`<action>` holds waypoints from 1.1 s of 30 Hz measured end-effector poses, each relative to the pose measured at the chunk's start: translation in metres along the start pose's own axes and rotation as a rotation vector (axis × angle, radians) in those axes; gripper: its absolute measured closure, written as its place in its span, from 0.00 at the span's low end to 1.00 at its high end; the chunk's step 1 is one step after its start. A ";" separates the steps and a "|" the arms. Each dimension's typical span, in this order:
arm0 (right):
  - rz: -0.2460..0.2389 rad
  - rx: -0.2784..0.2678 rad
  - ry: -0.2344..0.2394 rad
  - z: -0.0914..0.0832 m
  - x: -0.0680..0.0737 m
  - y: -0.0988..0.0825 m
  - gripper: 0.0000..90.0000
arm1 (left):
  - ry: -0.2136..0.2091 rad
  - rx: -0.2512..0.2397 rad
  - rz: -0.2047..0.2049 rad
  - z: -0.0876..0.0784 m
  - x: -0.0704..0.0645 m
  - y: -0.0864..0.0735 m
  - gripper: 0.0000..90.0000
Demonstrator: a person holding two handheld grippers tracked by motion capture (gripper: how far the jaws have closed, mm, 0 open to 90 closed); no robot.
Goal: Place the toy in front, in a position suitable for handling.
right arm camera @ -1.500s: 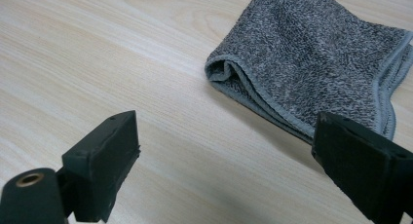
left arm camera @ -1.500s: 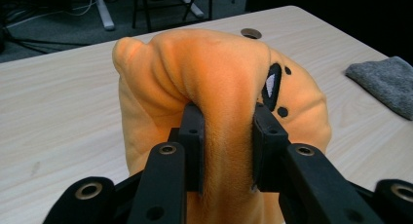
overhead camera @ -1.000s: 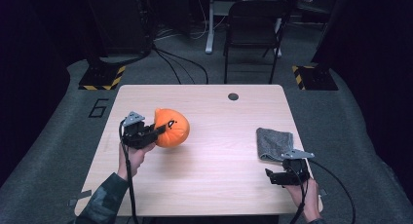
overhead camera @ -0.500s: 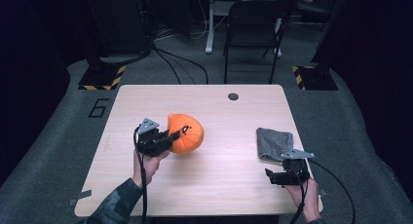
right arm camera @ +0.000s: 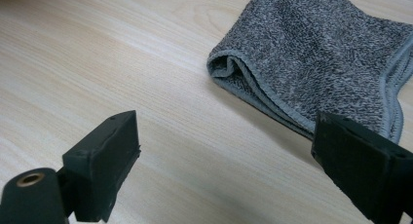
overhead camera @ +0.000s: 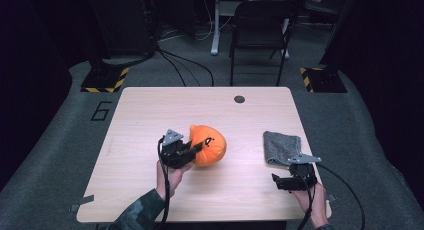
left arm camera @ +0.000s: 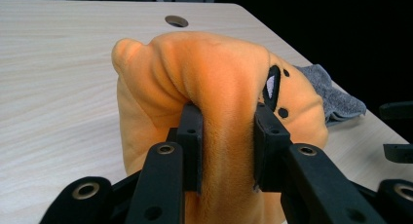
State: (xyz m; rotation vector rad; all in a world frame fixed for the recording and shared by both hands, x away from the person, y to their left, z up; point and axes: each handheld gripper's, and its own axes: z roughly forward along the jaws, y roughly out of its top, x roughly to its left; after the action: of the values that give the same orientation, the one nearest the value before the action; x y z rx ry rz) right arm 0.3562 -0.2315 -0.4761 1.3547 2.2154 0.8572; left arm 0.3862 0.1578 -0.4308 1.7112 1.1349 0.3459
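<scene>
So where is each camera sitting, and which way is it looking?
High view: above the person's side of the table, looking forward and down; both forearms, left gripper and right gripper show.
Left gripper view: on the left gripper, looking along jaws clamped on the orange plush toy.
Right gripper view: on the right gripper, looking between open jaws at the grey cloth.
Shared: all three show the cloth and the wooden table.

A dark room with grey carpet, a black chair behind the wooden table, and hazard-striped plates.
</scene>
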 end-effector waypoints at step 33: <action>-0.006 0.012 0.007 0.003 0.003 0.000 0.11 | 0.133 -0.005 0.016 0.039 -0.023 -0.037 0.48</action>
State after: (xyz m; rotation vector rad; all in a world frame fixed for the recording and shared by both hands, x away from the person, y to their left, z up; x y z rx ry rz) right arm 0.3563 -0.2285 -0.4783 1.3522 2.2321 0.8492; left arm 0.3816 0.1186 -0.4733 1.7145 1.2153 0.4779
